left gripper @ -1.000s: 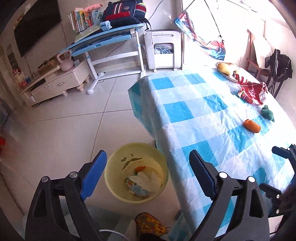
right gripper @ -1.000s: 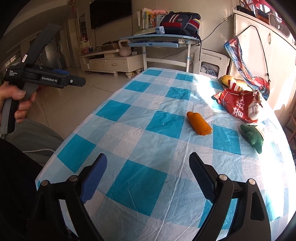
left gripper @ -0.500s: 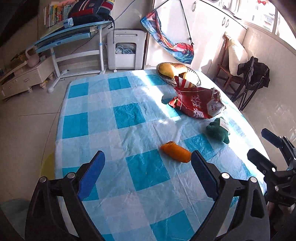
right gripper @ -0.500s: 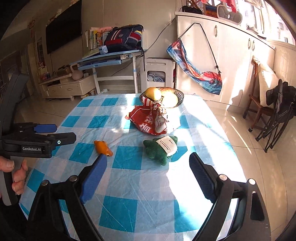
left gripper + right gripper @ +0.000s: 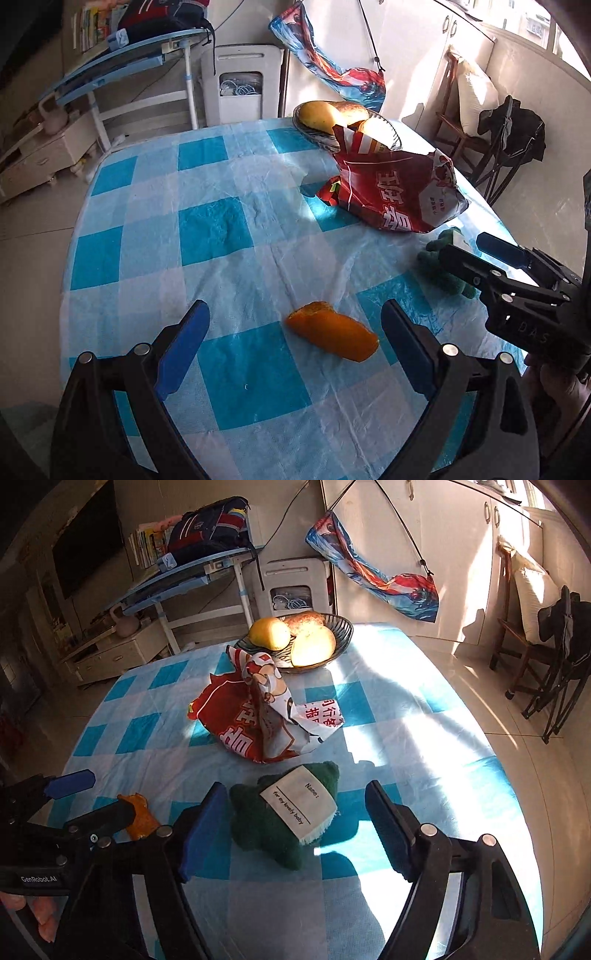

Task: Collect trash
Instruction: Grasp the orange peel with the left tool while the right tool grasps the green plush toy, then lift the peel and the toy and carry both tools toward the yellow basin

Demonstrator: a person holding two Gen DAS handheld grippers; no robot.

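orange peel (image 5: pixel 332 335) between left hand-held gripper (image 5: pixel 293 339) fingers

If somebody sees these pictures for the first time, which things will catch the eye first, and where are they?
First comes the crumpled red snack bag in the middle of the blue checked tablecloth, in front of the fruit basket. Next, the orange peel lies between the open left tongs. The dark green plush toy with its white label lies between the open right tongs.

Blue-checked tablecloth (image 5: pixel 221 229), orange peel (image 5: pixel 332 334)
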